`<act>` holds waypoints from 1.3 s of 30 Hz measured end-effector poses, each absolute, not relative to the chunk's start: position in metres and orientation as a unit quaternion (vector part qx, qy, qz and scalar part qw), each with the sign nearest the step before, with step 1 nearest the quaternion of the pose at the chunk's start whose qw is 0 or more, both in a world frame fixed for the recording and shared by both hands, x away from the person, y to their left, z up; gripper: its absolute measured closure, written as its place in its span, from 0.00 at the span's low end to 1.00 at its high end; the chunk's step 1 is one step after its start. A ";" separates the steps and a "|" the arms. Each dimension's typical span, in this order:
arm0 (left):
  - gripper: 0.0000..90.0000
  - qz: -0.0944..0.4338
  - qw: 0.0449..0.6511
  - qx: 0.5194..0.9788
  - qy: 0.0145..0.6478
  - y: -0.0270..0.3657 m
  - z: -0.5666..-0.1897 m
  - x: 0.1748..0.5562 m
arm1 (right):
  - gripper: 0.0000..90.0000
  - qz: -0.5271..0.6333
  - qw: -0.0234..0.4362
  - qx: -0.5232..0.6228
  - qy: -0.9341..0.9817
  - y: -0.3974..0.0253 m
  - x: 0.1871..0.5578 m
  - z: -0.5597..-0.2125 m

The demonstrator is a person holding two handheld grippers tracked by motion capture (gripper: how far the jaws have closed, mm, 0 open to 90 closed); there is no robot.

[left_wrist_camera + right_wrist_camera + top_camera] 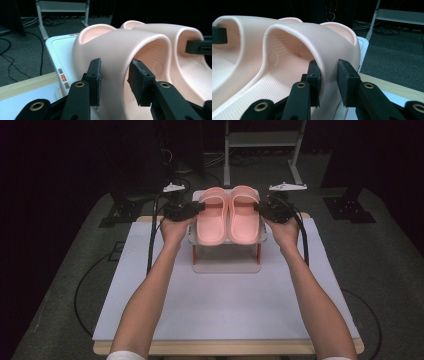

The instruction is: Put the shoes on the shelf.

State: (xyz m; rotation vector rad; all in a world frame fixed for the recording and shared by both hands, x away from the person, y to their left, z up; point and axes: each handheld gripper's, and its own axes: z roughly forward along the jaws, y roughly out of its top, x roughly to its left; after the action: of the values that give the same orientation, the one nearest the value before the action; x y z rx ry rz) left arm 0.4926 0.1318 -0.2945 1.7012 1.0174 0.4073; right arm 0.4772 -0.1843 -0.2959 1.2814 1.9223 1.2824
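1. Two grippers were at the pair of pink slippers, one on each outer side, in the high view: left gripper (199, 208) at the left slipper (212, 216), right gripper (260, 208) at the right slipper (243, 215).
2. Left gripper (113, 80): its jaws straddled the outer wall of the left slipper's (117, 47) strap. One pad lay against the wall; the other stood just apart inside the strap. Not clenched.
3. Right gripper (329, 83): its jaws straddled the outer wall of the right slipper's (312, 40) strap in the same way, with a small gap at one pad. Not clenched.
4. Both slippers lay side by side, touching, toes toward the far edge, on a small white raised stand (226, 265).
5. That stand sat on a white mat (225, 305) at the middle of its far edge; the mat covered a wooden table (225, 347).
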 end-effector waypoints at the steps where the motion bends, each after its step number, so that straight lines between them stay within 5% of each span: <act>1: 0.70 0.174 0.530 0.712 0.427 0.130 -0.294 0.492 | 0.80 0.469 0.248 0.470 0.705 -0.184 0.477 -0.296; 39: 0.63 0.175 0.535 0.710 0.422 0.139 -0.294 0.484 | 0.66 0.502 0.226 0.468 0.691 -0.196 0.467 -0.293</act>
State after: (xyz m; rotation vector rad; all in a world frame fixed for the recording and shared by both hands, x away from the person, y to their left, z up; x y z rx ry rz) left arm 0.4841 0.1394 -0.2940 1.6921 1.0055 0.4179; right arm 0.4672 -0.1958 -0.2933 1.2891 1.9053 1.3852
